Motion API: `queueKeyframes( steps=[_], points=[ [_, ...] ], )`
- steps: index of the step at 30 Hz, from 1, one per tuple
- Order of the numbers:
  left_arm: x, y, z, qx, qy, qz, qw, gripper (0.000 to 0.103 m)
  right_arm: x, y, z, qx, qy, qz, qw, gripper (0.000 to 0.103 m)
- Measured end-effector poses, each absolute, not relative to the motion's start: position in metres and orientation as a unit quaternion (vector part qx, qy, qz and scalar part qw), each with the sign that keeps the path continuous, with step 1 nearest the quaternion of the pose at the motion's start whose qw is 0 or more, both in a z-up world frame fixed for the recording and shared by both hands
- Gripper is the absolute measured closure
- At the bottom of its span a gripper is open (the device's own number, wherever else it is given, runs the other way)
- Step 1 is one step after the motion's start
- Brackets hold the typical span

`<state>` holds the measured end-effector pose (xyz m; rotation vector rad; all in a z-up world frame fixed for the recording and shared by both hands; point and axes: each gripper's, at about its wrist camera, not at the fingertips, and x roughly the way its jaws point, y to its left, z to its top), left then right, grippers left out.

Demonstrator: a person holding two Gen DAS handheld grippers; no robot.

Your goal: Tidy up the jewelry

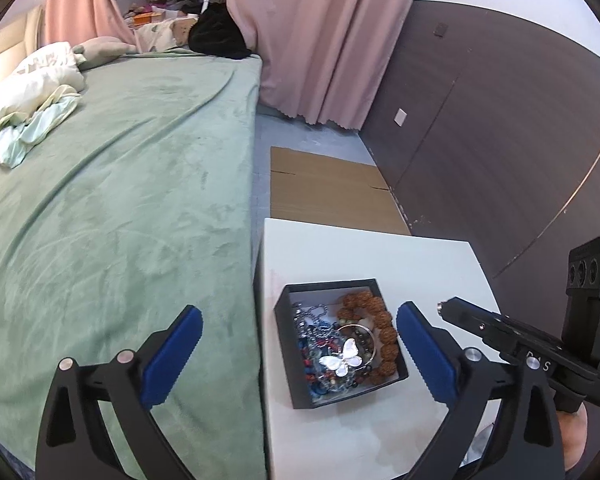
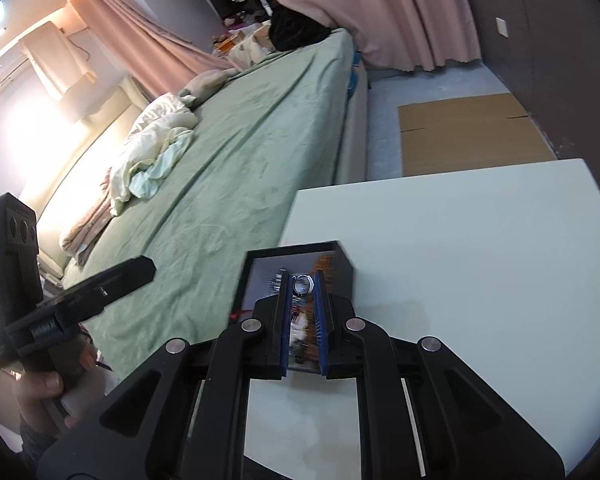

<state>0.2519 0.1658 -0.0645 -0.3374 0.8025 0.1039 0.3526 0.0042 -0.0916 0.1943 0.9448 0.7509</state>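
A black jewelry box (image 1: 342, 344) sits on the white table (image 1: 380, 252) at lower centre of the left wrist view, holding a butterfly pendant (image 1: 345, 358), brown bead bracelet (image 1: 374, 320) and tangled chains. The left gripper (image 1: 300, 352) has its blue pads wide apart around the box. In the right wrist view, the right gripper (image 2: 303, 292) is clamped on a small silver ring (image 2: 302, 284) above the box

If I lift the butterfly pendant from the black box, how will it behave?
The butterfly pendant lies on tangled bead strands, so it probably drags neighbours along. Its glossy wings look slippery and possibly fragile.
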Motion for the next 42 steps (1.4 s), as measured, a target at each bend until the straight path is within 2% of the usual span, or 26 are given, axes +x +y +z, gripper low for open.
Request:
queueKeyframes(
  steps=[13, 14, 15, 18, 21, 25, 27, 30, 35, 39, 42],
  points=[
    [0.226, 0.189, -0.071, -0.184, 0.395, 0.083, 0.896, 0.009, 0.361, 0.054, -0.107, 0.098, 0.462, 0.357, 0.806, 0.091],
    [0.225, 0.189, -0.070, -0.184, 0.395, 0.083, 0.896, 0.009, 0.361, 0.055, -0.108, 0.093, 0.468, 0.349, 0.806, 0.085],
    [0.224, 0.187, -0.068, -0.184, 0.395, 0.080, 0.897, 0.009, 0.361, 0.055, -0.108, 0.089, 0.476, 0.339, 0.807, 0.069],
    [0.219, 0.181, -0.063, -0.175, 0.392, 0.072, 0.900, 0.009, 0.352, 0.048, -0.099, 0.069, 0.462, 0.316, 0.826, 0.043],
    [0.216, 0.174, -0.058, -0.173, 0.389, 0.065, 0.902, 0.009, 0.345, 0.037, -0.088, 0.066, 0.447, 0.313, 0.835, 0.032],
    [0.211, 0.165, -0.052, -0.176, 0.382, 0.059, 0.905, 0.009, 0.334, 0.018, -0.074, 0.066, 0.440, 0.305, 0.842, 0.030],
    [0.206, 0.160, -0.048, -0.175, 0.379, 0.055, 0.907, 0.009, 0.328, 0.010, -0.069, 0.065, 0.436, 0.300, 0.846, 0.022],
    [0.199, 0.152, -0.043, -0.169, 0.378, 0.049, 0.909, 0.009, 0.317, -0.006, -0.061, 0.060, 0.426, 0.292, 0.854, 0.018],
    [0.188, 0.138, -0.037, -0.161, 0.377, 0.038, 0.911, 0.009, 0.306, -0.027, -0.055, 0.063, 0.430, 0.273, 0.858, 0.017],
    [0.175, 0.129, -0.028, -0.157, 0.367, 0.033, 0.916, 0.009, 0.291, -0.044, -0.040, 0.070, 0.413, 0.276, 0.865, 0.006],
    [0.165, 0.123, -0.022, -0.156, 0.357, 0.031, 0.921, 0.009, 0.281, -0.052, -0.038, 0.066, 0.407, 0.274, 0.869, 0.005]
  ],
)
